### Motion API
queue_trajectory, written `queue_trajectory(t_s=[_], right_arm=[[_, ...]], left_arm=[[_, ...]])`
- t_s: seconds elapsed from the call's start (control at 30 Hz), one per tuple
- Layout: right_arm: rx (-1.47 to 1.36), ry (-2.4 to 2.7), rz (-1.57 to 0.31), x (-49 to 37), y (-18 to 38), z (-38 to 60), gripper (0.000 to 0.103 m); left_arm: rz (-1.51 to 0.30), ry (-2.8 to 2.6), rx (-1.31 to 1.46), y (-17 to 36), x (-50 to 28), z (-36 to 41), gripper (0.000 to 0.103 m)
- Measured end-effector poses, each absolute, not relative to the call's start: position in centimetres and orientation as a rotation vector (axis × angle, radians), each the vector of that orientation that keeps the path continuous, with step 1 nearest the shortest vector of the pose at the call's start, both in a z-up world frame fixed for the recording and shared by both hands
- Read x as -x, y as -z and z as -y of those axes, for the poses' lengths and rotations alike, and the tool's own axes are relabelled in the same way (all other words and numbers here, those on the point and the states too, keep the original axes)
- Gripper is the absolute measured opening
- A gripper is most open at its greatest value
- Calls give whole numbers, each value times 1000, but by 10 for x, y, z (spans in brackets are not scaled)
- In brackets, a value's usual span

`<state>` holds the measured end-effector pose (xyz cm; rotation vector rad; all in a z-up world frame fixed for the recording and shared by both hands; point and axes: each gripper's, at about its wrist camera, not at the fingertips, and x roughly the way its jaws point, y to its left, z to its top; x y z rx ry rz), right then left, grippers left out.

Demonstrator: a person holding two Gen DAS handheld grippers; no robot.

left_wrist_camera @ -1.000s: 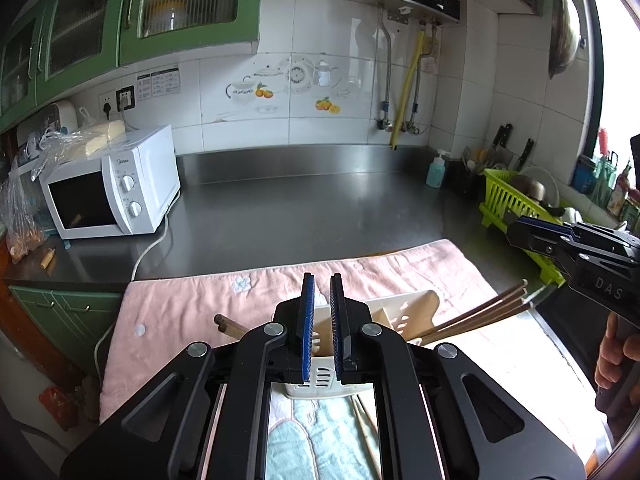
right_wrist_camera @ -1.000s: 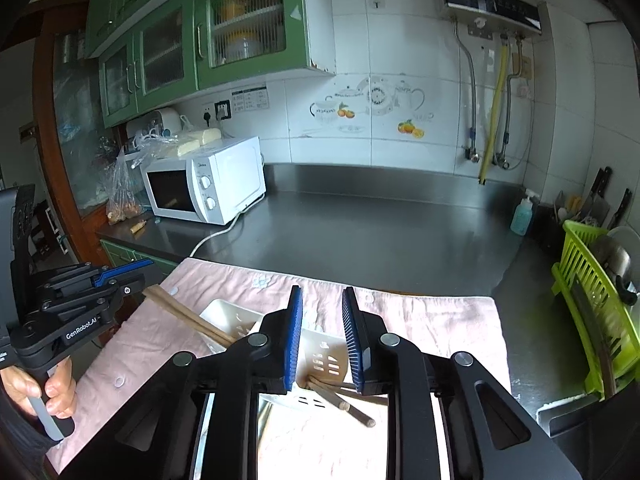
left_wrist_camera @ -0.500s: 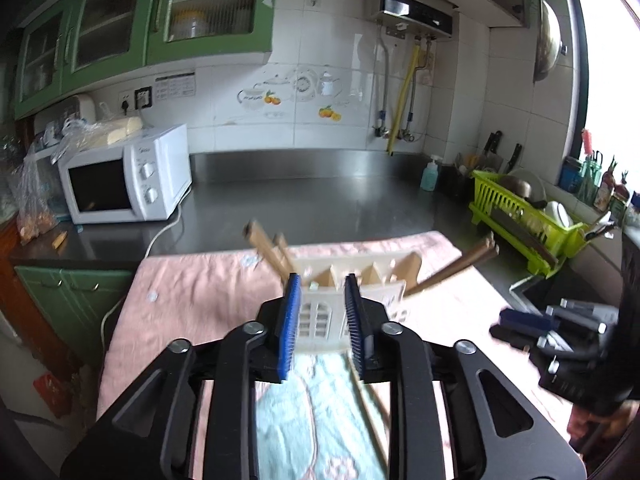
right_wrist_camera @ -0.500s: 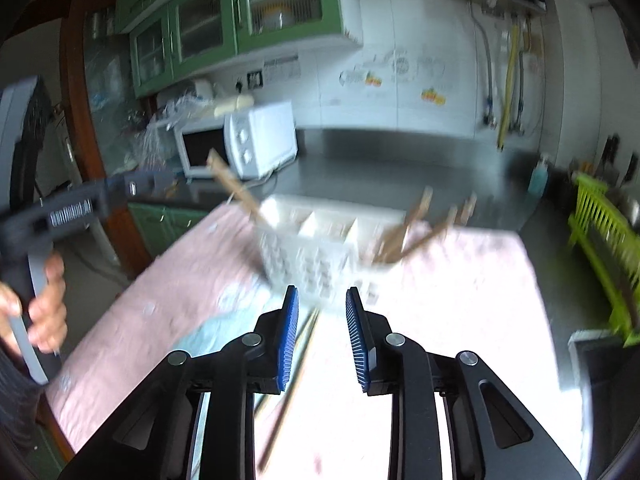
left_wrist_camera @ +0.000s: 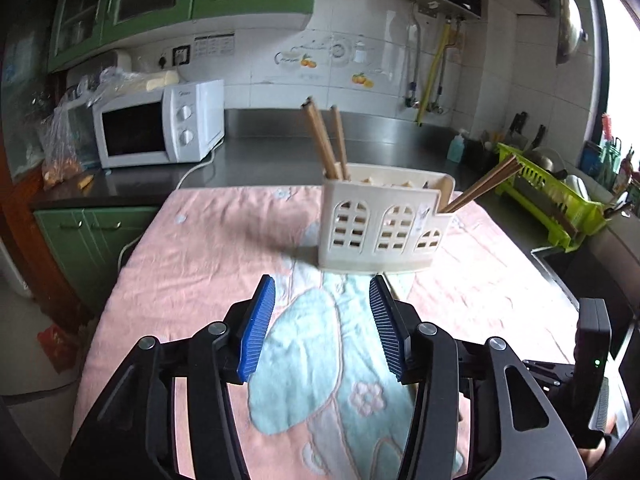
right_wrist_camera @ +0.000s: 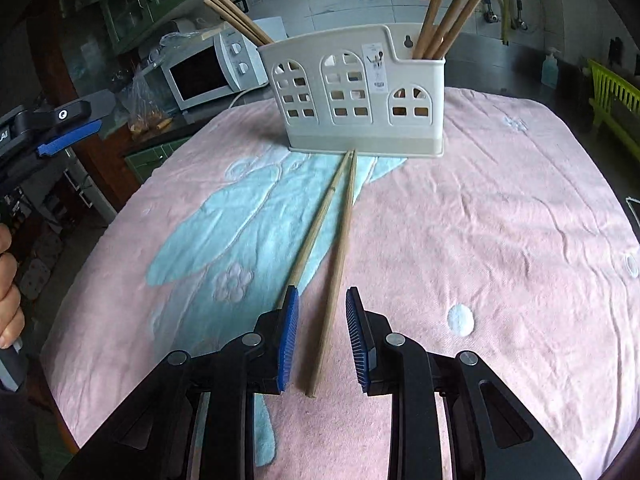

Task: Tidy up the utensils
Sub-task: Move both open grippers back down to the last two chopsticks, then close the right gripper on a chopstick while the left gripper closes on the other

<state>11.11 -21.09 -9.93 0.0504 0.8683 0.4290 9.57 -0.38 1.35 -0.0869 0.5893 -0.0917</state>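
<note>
A cream utensil holder (left_wrist_camera: 384, 224) (right_wrist_camera: 360, 92) stands on the pink towel (left_wrist_camera: 208, 248), with wooden chopsticks (left_wrist_camera: 324, 144) leaning out of its end compartments. Two loose chopsticks (right_wrist_camera: 340, 248) lie on the towel in front of it. My right gripper (right_wrist_camera: 323, 294) hangs low over them. One stick runs between its jaws without touching the pads, and the other passes by its left finger (right_wrist_camera: 290, 320). My left gripper (left_wrist_camera: 320, 284) is short of the holder, its jaws opening with nothing between them. The left gripper's tip (right_wrist_camera: 68, 136) shows at the left edge of the right wrist view.
A white microwave (left_wrist_camera: 160, 128) sits at the back left of the steel counter (left_wrist_camera: 272, 152). A green dish rack (left_wrist_camera: 552, 196) and a soap bottle (left_wrist_camera: 456, 148) stand at the right. The towel's left edge hangs off the counter. A person's hand (right_wrist_camera: 8, 280) holds the left gripper.
Both grippers dropped toward the towel. The left jaws went from shut to wide apart. The right gripper came down over the loose chopsticks, and one now lies between its jaws.
</note>
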Motion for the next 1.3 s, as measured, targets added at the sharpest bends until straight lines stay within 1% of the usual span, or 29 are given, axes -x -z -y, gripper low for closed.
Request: queue_trajectory(t_s=[0.27, 0.4, 0.57, 0.83, 1.07, 1.17, 1.23, 1.3], right_arm=[[-38, -400, -906, -117, 120, 199, 24], [8, -374, -891, -116, 122, 192, 22], [44, -339, -881, -116, 122, 190, 8], [14, -347, -871, -114, 115, 205, 6], [-6, -344, -827, -104, 93, 228, 6], [-12, -344, -806, -99, 84, 236, 6], [-22, -345, -790, -97, 77, 242, 6], [-30, -347, -771, -94, 70, 246, 6]], left_arm=[[-651, 54, 134, 21, -91, -16, 50], [-672, 51, 145, 33, -90, -18, 50], [-701, 78, 148, 46, -86, -8, 50], [-767, 156, 133, 72, -78, 24, 50], [-815, 230, 129, 90, -76, 62, 49], [-823, 241, 128, 96, -80, 75, 43], [-838, 255, 144, 101, -83, 82, 34], [-849, 262, 153, 106, -85, 88, 27]])
